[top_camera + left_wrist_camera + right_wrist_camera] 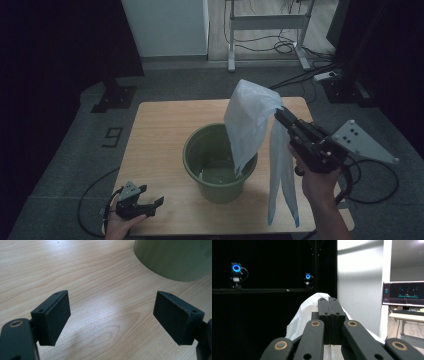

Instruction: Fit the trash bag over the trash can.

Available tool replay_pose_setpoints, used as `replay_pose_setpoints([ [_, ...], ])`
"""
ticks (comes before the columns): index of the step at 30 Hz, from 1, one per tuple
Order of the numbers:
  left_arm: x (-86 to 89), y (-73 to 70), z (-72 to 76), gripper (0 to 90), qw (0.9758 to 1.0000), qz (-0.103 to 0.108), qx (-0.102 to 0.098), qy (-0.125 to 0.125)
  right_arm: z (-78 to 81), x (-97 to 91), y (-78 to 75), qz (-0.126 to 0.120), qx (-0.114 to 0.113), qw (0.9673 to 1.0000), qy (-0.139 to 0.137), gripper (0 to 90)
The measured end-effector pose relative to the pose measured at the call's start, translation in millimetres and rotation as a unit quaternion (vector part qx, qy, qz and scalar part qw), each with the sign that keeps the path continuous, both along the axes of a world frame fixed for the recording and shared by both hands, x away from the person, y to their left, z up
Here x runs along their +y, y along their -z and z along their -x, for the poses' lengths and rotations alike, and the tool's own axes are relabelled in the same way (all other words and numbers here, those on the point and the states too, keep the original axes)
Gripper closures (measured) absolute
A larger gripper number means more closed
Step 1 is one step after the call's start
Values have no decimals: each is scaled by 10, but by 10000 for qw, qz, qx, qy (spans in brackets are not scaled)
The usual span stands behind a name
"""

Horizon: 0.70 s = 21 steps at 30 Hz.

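the right hand-held gripper (278,112) is pinching the top of a white plastic bag (249,125), jaws pressed tight on it. the bag hangs long, straight down. one part dips into the green bucket (220,162) on the worktop (160,130); the other hangs outside, on the right. the bucket is below and to the left. the left hand-held gripper (150,196) rests spread wide, holding nothing, near the bucket.
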State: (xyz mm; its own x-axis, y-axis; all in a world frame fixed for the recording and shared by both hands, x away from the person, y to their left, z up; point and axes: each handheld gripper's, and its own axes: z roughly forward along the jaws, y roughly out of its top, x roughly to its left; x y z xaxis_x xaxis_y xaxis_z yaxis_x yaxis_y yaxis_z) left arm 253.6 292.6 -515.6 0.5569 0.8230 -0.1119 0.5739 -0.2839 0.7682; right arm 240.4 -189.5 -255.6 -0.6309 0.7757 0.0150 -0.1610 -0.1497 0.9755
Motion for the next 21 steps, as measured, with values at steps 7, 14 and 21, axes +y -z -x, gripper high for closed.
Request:
replay_pose_setpoints([
  [7,-1,11,-4,138,10000,-20,15,-6,-67,82,269,210,250,9995,44,888],
  [14,-4,13,-1,138,10000,-41,23,-8,-141,184,573,331,552,9979,-42,888],
  [21,-11,16,0,138,10000,-52,23,0,-184,348,848,505,805,9953,-177,888],
])
